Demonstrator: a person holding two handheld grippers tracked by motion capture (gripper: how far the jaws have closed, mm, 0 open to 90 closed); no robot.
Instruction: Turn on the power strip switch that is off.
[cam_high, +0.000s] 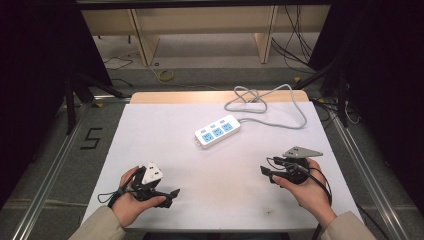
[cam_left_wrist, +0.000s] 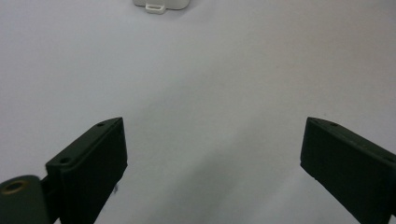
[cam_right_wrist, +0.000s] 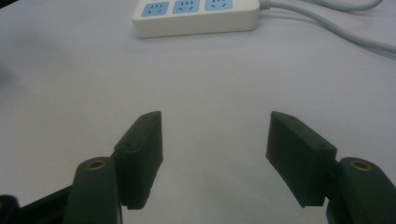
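A white power strip with three blue sockets lies near the middle of the white table, its grey cable looping toward the back edge. In the right gripper view the power strip sits ahead at the top, cable running off right. Its end peeks in at the top of the left gripper view. My left gripper is held low at the front left, open and empty. My right gripper rests at the front right, open and empty.
The white table top ends in a wooden strip at the back. Metal frame rails run along both sides. Cables and a shelf stand on the floor beyond the table.
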